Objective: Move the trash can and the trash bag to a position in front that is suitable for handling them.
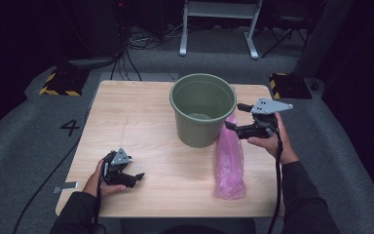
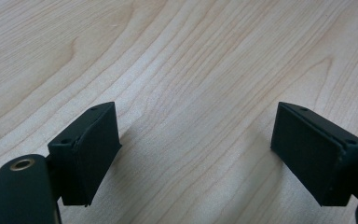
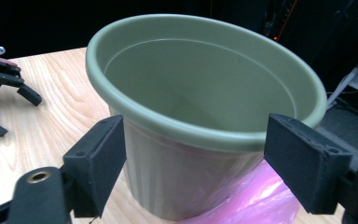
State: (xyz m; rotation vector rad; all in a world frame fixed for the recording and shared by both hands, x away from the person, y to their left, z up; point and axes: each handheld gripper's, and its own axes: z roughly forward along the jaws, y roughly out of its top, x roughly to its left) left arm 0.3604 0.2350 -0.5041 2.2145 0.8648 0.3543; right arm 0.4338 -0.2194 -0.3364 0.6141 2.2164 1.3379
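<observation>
One green bucket (image 1: 203, 109) stands upright on the wooden table (image 1: 141, 112), toward the far edge and a little right of the middle. It is a single round pot with a thick rolled rim and ribbed sides; the inside looks bare in the high view. One pink plastic bag (image 1: 230, 161) lies flat on the table just to the right of the bucket, stretching from beside the bucket's base toward the near edge; its far end touches or tucks against the bucket's wall, as the right gripper view also shows pink film (image 3: 256, 200) at the pot's foot.

Two grippers are in play, one in each hand. The right gripper (image 1: 237, 117) is held above the table at the bucket's right side, its jaws spread wide and pointing at the pot, near its rim. In the right gripper view the two black jaws stand either side of the bucket's wall without closing on it; they grasp nothing.

The left gripper (image 1: 135, 177) rests low over the near-left part of the table, well apart from bucket and bag. Its jaws are wide apart too, with only bare wood grain between them, and it holds nothing.
</observation>
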